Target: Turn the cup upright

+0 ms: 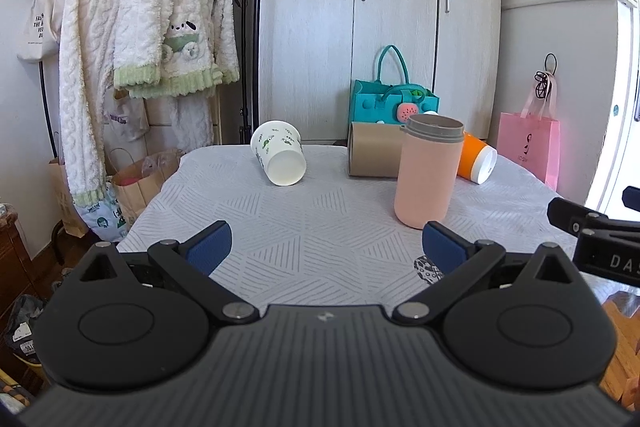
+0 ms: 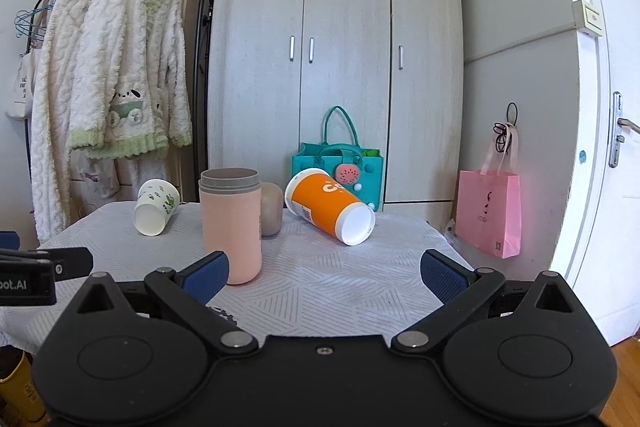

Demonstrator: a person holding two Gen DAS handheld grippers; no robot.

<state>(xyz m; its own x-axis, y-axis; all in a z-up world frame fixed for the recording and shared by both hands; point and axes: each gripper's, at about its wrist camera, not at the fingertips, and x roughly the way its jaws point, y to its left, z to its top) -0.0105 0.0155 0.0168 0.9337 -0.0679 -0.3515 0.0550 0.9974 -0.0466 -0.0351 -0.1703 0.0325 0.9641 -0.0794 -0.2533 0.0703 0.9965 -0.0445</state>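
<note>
A pink cup (image 1: 426, 173) with a grey rim stands upright on the table; it also shows in the right wrist view (image 2: 231, 223). A white patterned cup (image 1: 280, 153) (image 2: 155, 207) lies on its side at the back left. A tan cup (image 1: 374, 149) (image 2: 272, 209) lies on its side behind the pink one. An orange cup (image 1: 476, 161) (image 2: 330, 209) with a white base lies on its side at the back right. My left gripper (image 1: 326, 245) is open and empty, near the table's front. My right gripper (image 2: 324, 273) is open and empty, right of the pink cup.
The table (image 1: 300, 227) has a white patterned cloth. A teal bag (image 1: 390, 103) and a wardrobe (image 1: 360, 7) stand behind it. A pink paper bag (image 1: 528, 147) hangs at right. A clothes rack with robes (image 1: 140, 27) stands at left. My right gripper's side shows in the left wrist view (image 1: 600, 239).
</note>
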